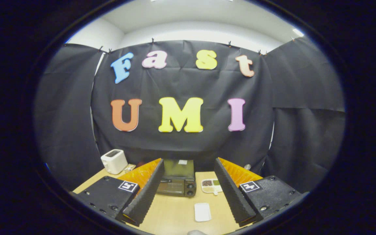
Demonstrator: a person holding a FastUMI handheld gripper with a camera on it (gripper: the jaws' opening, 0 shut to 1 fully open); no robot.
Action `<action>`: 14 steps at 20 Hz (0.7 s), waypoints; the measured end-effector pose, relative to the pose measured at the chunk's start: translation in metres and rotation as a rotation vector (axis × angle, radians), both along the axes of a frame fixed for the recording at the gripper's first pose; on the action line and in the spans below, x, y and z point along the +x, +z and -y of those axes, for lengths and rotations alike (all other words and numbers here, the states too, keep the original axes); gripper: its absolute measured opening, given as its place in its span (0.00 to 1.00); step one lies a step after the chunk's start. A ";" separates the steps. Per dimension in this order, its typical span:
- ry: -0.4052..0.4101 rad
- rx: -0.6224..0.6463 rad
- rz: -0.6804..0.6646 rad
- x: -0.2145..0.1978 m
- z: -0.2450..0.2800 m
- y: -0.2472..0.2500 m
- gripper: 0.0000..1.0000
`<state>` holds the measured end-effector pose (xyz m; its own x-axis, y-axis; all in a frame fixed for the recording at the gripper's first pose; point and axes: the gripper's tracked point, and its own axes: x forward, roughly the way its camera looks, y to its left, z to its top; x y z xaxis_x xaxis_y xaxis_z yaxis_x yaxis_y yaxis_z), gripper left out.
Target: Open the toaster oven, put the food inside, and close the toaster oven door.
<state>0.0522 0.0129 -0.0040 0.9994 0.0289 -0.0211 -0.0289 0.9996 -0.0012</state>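
The tool [188, 192] is seen held above the table [175, 212] with its fingers [144, 192] spread wide; nothing is gripped or touched by them. Between the fingers, nearest on the table, a small white rectangular tray [202, 212] is laid flat. Farther on, a plate of food [211, 186] is set just beside the toaster oven [177, 179], which is placed toward the far edge with its door shut. At the far left corner a white toaster [114, 161] is stood.
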 end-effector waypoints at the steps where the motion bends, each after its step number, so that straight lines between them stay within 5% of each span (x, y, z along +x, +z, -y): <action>1: -0.010 0.016 0.015 -0.010 0.010 0.012 0.98; 7: -0.061 -0.035 0.112 -0.054 0.068 0.050 0.98; 14: -0.010 -0.004 0.100 -0.069 0.091 0.039 0.98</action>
<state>-0.0173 -0.0785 0.0346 0.9967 0.0193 0.0789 -0.0188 0.9998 -0.0078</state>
